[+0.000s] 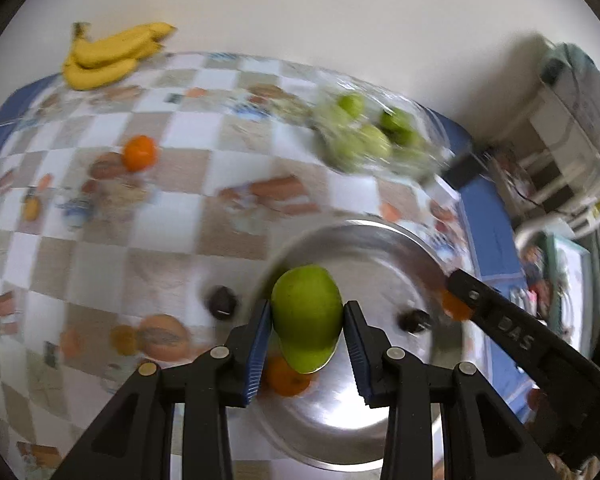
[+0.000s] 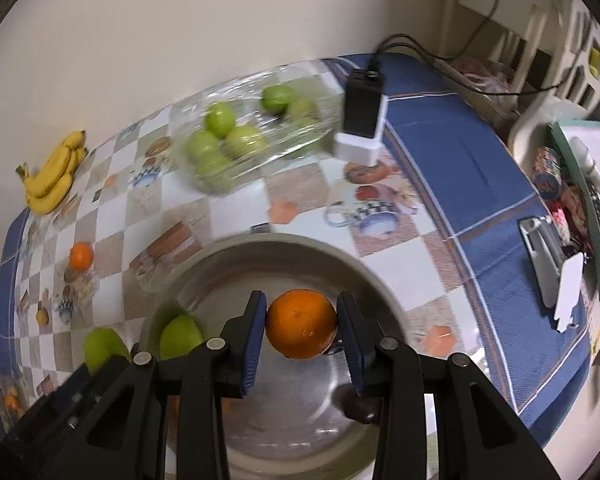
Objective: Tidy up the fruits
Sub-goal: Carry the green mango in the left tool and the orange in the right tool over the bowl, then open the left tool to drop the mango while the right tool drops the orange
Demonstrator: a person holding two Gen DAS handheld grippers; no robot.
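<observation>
Fruit is held in both of my grippers above the metal bowl (image 2: 384, 300) on the checked tabletop (image 1: 148, 184). My left gripper (image 1: 306, 338) is clamped on a green pear-shaped fruit (image 1: 306, 320), blue pads pressing its two sides; the fruit hangs over the bowl's near-left rim in the left wrist view. My right gripper (image 2: 302, 330) is clamped on an orange (image 2: 301, 323), pads tight against both sides, positioned over the middle of the bowl. In the left wrist view another orange fruit (image 1: 286, 376) shows just under the held green fruit; whether it lies in the bowl I cannot tell with certainty because of blur. The right gripper's arm crosses the bowl's right edge in that view. Elsewhere on the tabletop: a loose orange (image 2: 81, 256) well to the left, a bunch of bananas (image 2: 54, 176) at the far-left edge near the wall, and a clear plastic bag of green fruits (image 2: 228, 144) beyond the bowl. A black-and-white box (image 2: 362, 120) with cables stands just right of the bag, on the blue border of the cloth.
</observation>
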